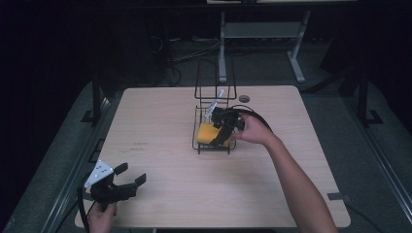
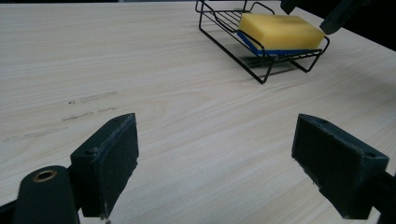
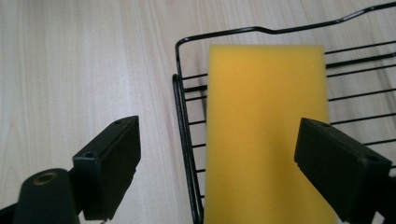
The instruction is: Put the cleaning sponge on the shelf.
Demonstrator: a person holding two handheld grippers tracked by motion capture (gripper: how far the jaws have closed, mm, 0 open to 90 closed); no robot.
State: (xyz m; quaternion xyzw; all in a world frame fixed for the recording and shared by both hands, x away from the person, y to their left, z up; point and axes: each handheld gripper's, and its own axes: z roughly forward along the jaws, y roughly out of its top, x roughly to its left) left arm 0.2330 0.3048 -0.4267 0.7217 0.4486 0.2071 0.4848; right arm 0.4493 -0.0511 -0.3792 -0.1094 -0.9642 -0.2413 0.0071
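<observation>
In the high view the right gripper (image 1: 224, 130) sits just right of the frame's centre, held by a hand (image 1: 255, 131) whose forearm runs in from the bottom right, and it hangs over the lower tray of a black wire rack (image 1: 214, 119) that stands near the middle of the pale wooden table (image 1: 160, 145). A yellow sponge (image 1: 208, 133) lies flat in that tray, at its left end as the frame shows it. In the right gripper view the sponge (image 3: 266, 130) runs from upper centre down to the bottom edge, with the wire rack's (image 3: 187, 140) rim curving round its top and left side; the two black jaws stand wide apart, one over bare table at lower left and one over the sponge's right edge at lower right, and they grip nothing. Whether either jaw touches the sponge cannot be told. The left gripper (image 1: 121, 184) is at the lower left of the high view, near the table's front edge and well apart from the rack, with a hand (image 1: 102, 216) at its base. In the left gripper view its jaws are likewise spread wide over bare tabletop and hold nothing; at the upper right of that frame the sponge (image 2: 280, 30) shows a blue underside as it rests in the wire rack (image 2: 261, 58).
</observation>
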